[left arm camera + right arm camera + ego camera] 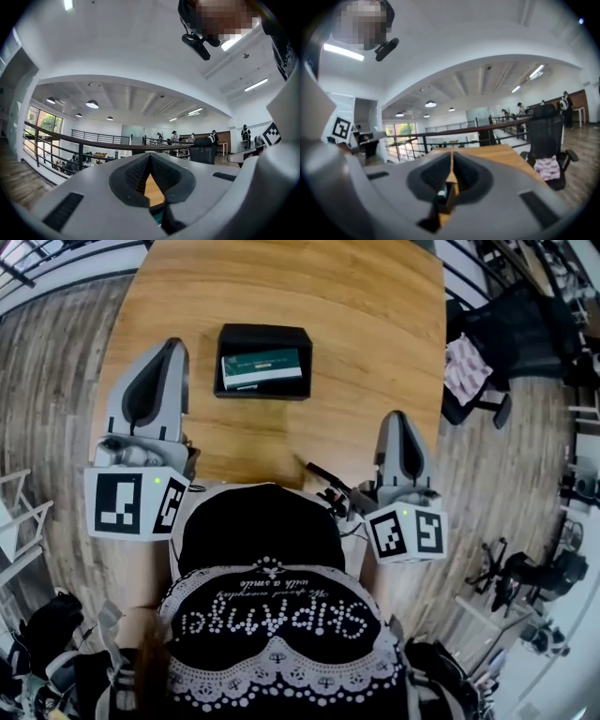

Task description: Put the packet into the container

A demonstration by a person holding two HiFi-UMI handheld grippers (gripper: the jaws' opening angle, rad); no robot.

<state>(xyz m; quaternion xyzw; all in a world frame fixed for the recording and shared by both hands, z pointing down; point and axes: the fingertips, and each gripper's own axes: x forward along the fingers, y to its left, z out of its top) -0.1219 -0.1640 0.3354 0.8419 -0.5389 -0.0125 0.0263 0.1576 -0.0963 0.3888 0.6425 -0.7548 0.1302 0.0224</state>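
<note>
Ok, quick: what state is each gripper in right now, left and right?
Left gripper: closed, jaws together, holding nothing.
Right gripper: closed, jaws together, holding nothing.

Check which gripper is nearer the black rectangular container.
Left. The left gripper sits just left of the black rectangular container; the right gripper is farther off, toward its lower right.

One table (375,352) is counted, with one container (263,333) on it and one packet (262,367) inside. Two tongs are seen: the left tongs (174,343) and the right tongs (397,416). One office chair (511,324) is counted beside the table, with one cloth (466,369) on it.
</note>
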